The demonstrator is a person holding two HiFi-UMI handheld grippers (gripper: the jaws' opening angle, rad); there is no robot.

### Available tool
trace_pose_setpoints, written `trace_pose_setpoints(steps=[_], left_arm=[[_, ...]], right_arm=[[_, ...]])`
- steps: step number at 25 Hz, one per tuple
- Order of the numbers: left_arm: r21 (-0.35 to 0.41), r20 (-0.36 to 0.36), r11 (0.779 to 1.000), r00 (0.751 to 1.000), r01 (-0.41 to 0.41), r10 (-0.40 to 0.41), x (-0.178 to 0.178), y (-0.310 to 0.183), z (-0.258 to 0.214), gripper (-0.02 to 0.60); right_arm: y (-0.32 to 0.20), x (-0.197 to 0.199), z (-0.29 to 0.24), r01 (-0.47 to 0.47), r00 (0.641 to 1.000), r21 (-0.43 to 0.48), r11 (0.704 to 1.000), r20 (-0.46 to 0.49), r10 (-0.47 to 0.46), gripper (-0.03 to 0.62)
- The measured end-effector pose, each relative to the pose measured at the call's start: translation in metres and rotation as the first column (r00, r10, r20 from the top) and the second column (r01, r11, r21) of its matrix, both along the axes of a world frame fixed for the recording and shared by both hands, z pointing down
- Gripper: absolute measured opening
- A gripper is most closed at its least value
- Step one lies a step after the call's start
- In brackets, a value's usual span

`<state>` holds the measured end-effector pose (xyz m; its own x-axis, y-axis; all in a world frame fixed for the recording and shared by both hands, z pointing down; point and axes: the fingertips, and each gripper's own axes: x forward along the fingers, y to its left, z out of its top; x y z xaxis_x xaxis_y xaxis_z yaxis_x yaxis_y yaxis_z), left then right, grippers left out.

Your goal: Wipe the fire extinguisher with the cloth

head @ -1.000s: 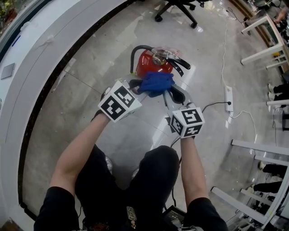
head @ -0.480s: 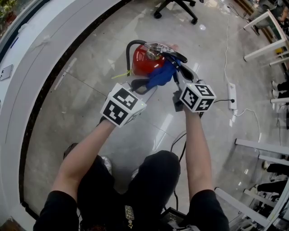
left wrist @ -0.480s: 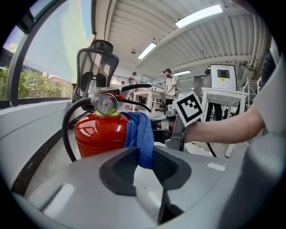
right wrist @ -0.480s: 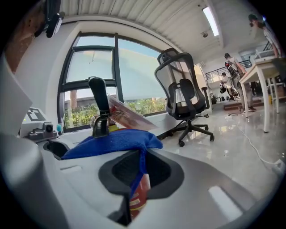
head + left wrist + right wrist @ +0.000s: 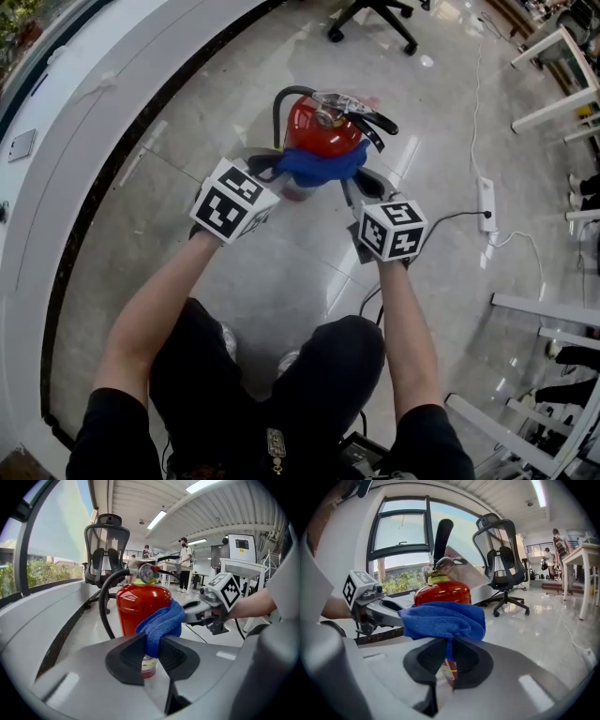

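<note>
Jaws of the left hand-held gripper (image 5: 152, 652) pinch one end of the blue cloth (image 5: 161, 620), and they have just been closing on it. The right hand-held gripper (image 5: 449, 656) pinches the other end, with its jaws almost together, and they have just been closing too. The blue cloth stretches between them against the near side of the red fire extinguisher (image 5: 323, 127). It stands upright on the shiny floor (image 5: 216, 131). A black office chair (image 5: 107, 545) stands behind it.
</note>
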<state>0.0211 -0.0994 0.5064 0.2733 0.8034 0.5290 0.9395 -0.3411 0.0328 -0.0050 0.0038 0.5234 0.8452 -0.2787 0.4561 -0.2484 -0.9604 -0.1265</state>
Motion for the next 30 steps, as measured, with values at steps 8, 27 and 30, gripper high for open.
trace_pose_setpoints(steps=[8, 27, 30], left_arm=[[0.001, -0.074, 0.997, 0.995, 0.073, -0.073, 0.057, -0.011, -0.010, 0.066], [0.084, -0.017, 0.995, 0.998, 0.059, -0.057, 0.057, -0.004, 0.069, 0.058], [0.099, 0.002, 0.995, 1.000, 0.021, -0.022, 0.041, -0.003, 0.071, 0.058]], right_arm=[[-0.058, -0.007, -0.003, 0.026, 0.998, 0.084, 0.996, 0.048, -0.030, 0.029], [-0.051, -0.003, 0.043, -0.002, 0.995, 0.054, 0.999, 0.098, -0.004, 0.028], [-0.024, -0.003, 0.037, -0.046, 0.997, 0.054, 0.997, 0.070, 0.042, 0.028]])
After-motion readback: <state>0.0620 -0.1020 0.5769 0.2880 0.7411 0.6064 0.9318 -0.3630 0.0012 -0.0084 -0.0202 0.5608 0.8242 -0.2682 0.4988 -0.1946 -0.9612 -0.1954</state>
